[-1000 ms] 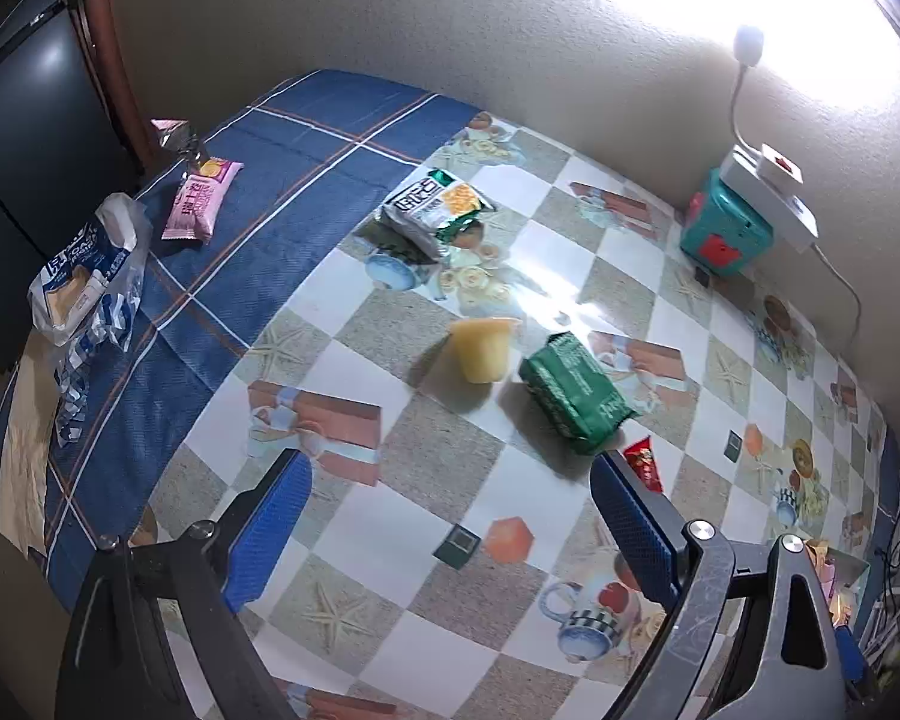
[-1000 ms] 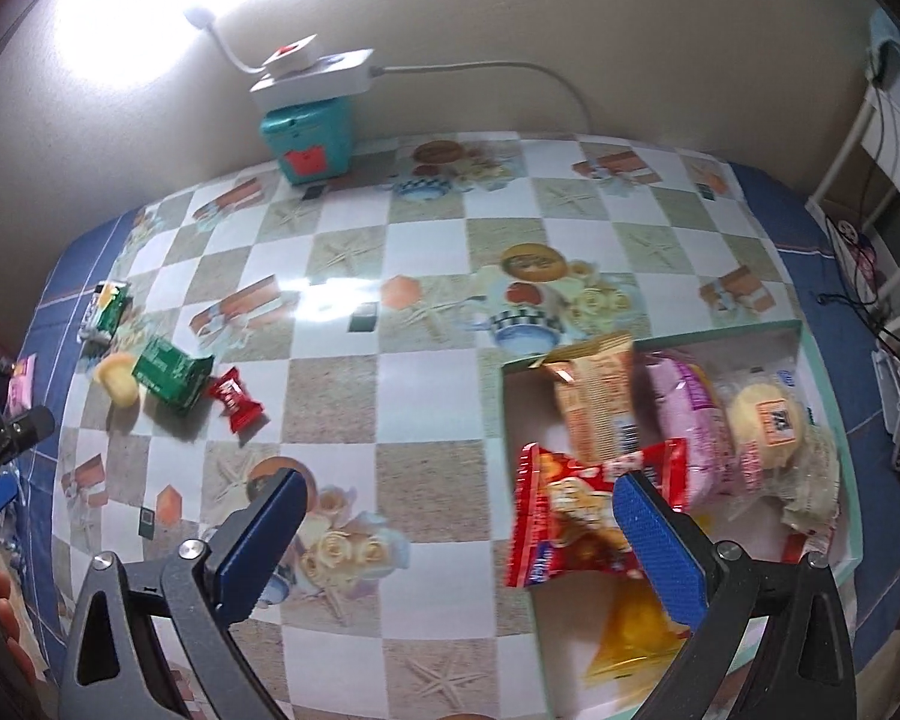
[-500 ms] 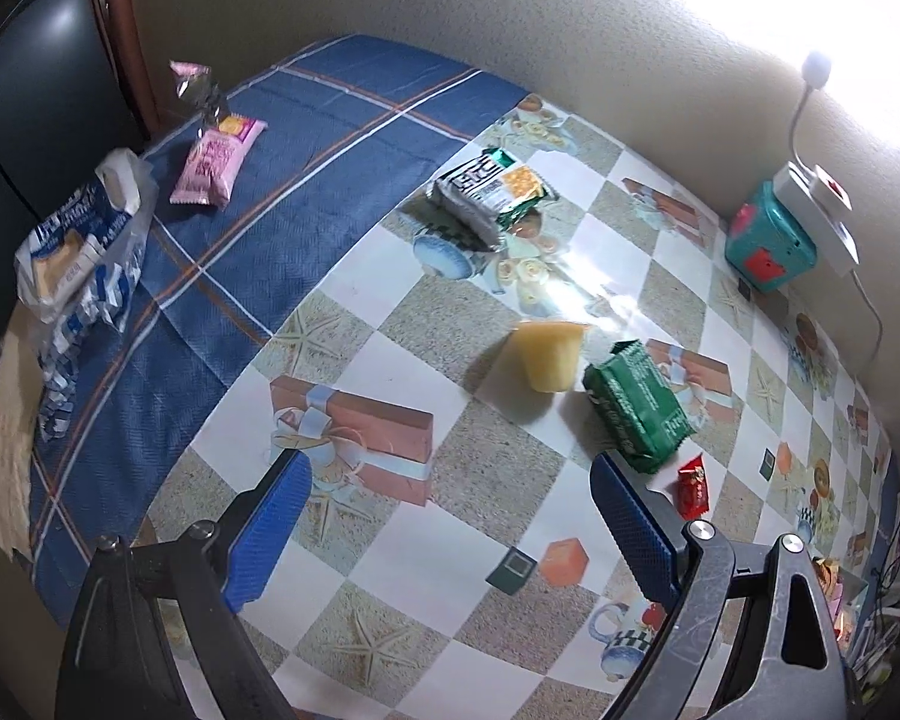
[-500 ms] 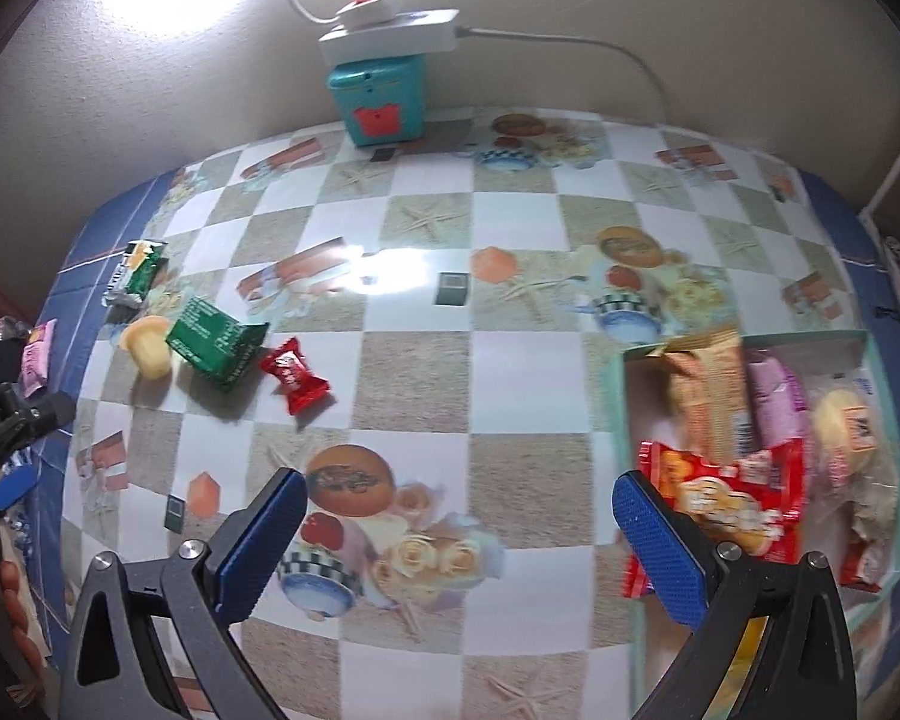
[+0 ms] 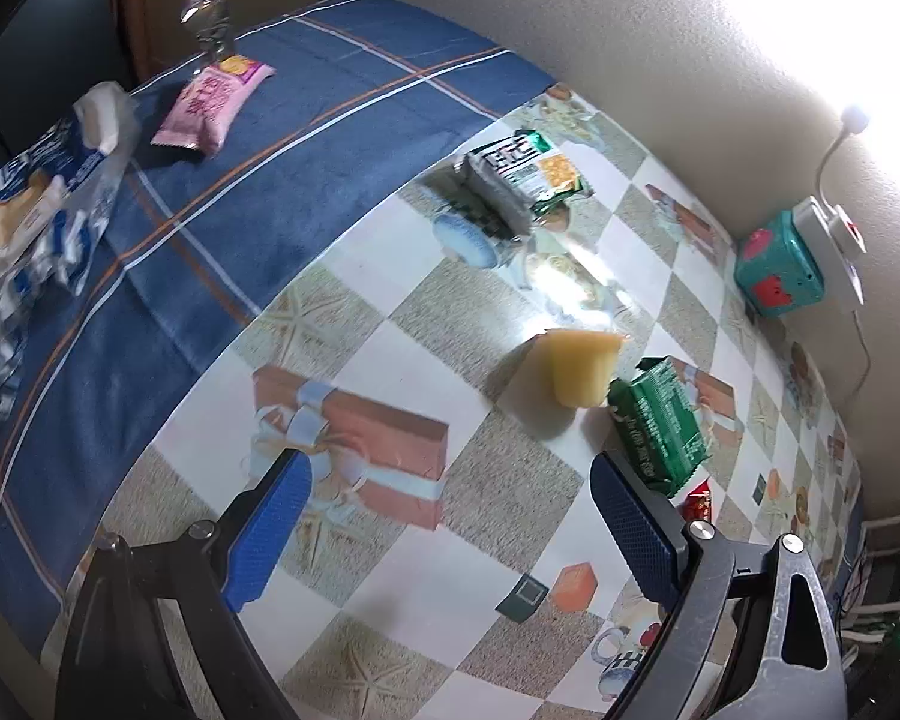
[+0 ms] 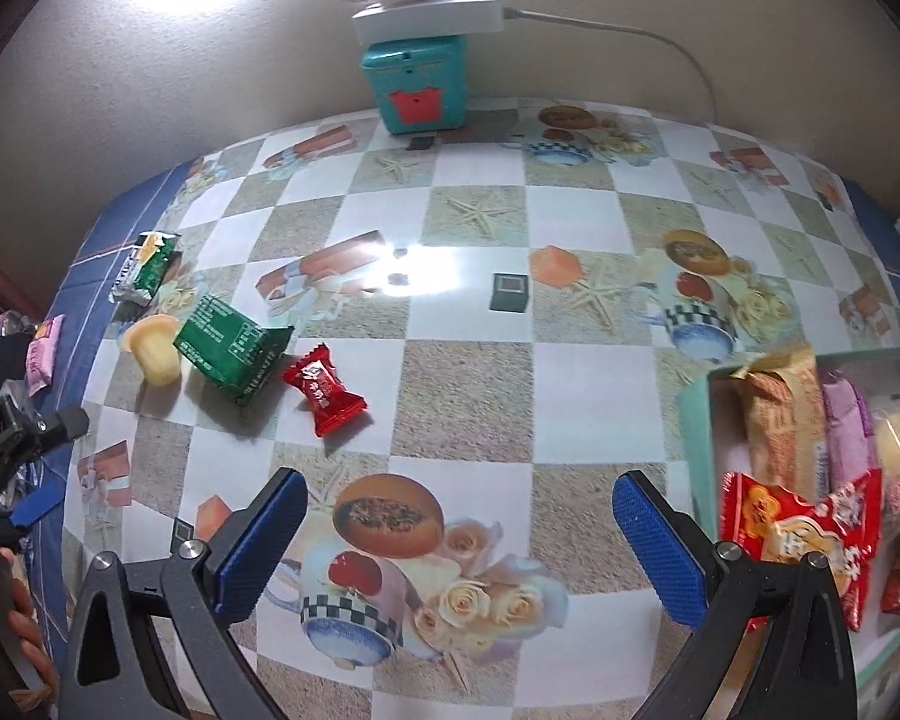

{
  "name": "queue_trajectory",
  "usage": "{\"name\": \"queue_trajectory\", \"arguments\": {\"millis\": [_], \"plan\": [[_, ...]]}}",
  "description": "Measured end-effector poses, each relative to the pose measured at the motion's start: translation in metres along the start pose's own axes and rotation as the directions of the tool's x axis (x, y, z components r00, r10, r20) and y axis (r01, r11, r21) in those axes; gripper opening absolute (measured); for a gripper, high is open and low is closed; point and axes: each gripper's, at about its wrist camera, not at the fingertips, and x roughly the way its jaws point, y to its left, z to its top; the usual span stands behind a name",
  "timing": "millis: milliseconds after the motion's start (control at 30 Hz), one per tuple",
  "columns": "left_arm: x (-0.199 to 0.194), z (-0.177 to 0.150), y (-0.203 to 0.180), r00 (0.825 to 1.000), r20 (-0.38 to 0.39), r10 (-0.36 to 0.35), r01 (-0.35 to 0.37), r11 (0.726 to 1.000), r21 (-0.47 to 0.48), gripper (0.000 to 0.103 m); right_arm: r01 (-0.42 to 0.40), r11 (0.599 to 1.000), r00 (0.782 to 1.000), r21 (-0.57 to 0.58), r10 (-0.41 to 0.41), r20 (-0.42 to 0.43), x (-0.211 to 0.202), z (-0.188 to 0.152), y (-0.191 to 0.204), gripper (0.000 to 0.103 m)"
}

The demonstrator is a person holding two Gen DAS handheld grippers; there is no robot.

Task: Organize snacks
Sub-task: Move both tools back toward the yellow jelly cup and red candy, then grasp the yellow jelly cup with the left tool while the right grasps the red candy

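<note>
Left wrist view: left hand-held gripper (image 5: pixel 450 531) gapes wide, empty above the tablecloth (image 5: pixel 498 480); right hand-held gripper (image 6: pixel 459 531) likewise.

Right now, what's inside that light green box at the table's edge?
The box holds wrapped snacks: an orange packet, a pink one, a round yellow cake, and a red bag leaning over the rim. Anything beneath them is covered.

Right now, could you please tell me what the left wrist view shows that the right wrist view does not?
Only the left wrist view shows the blue-and-white plastic bag at the blue cloth's edge. Only the right wrist view shows the pale green cardboard box filled with snacks. Both share the yellow jelly cup, the dark green snack packet, the red wrapped candy, the green-and-white biscuit packet, the pink snack packet and the teal box by the wall.
</note>
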Motion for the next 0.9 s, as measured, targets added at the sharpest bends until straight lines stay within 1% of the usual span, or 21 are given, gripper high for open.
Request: {"name": "queue_trajectory", "arguments": {"millis": [133, 367, 467, 533, 567, 633, 767, 833, 867, 900], "plan": [[0.007, 0.002, 0.002, 1.000, -0.013, -0.002, 0.003, 1.000, 0.020, 0.094, 0.002, 1.000, 1.000, -0.024, -0.002, 0.003, 0.007, 0.000, 0.007, 0.103], [0.018, 0.010, -0.007, 0.998, -0.043, -0.041, 0.045, 0.994, 0.098, 0.094, -0.026, 0.999, 0.999, -0.040, 0.027, 0.023, 0.013, 0.003, 0.016, 0.103], [0.020, 0.017, -0.012, 0.997, -0.043, -0.058, 0.062, 0.991, 0.121, 0.094, -0.039, 0.998, 0.998, -0.045, 0.040, 0.041, 0.017, 0.006, 0.019, 0.103], [0.021, 0.022, -0.017, 0.998, -0.032, -0.059, 0.063, 0.988, 0.140, 0.094, -0.051, 0.998, 0.998, -0.039, 0.053, 0.045, 0.023, 0.008, 0.020, 0.100], [0.023, 0.024, -0.020, 0.998, -0.032, -0.058, 0.062, 0.987, 0.151, 0.094, -0.055, 0.998, 0.997, -0.038, 0.056, 0.043, 0.026, 0.009, 0.021, 0.096], [0.027, 0.028, -0.028, 0.997, -0.035, -0.063, 0.068, 0.983, 0.171, 0.094, -0.061, 0.997, 0.997, -0.047, 0.063, 0.036, 0.033, 0.009, 0.026, 0.085], [0.039, 0.033, -0.044, 0.997, -0.037, -0.069, 0.075, 0.977, 0.201, 0.094, -0.074, 0.992, 0.996, -0.103, 0.078, 0.031, 0.045, 0.009, 0.043, 0.082], [0.046, 0.035, -0.052, 0.997, -0.041, -0.058, 0.065, 0.975, 0.214, 0.090, -0.067, 0.988, 0.997, -0.136, 0.073, 0.040, 0.048, 0.009, 0.051, 0.078], [0.048, 0.035, -0.055, 0.998, -0.039, -0.058, 0.065, 0.973, 0.221, 0.084, -0.063, 0.986, 0.997, -0.153, 0.070, 0.043, 0.049, 0.010, 0.056, 0.075], [0.051, 0.036, -0.057, 0.998, -0.036, -0.057, 0.064, 0.971, 0.229, 0.081, -0.062, 0.985, 0.997, -0.163, 0.069, 0.043, 0.050, 0.011, 0.059, 0.071]]}}
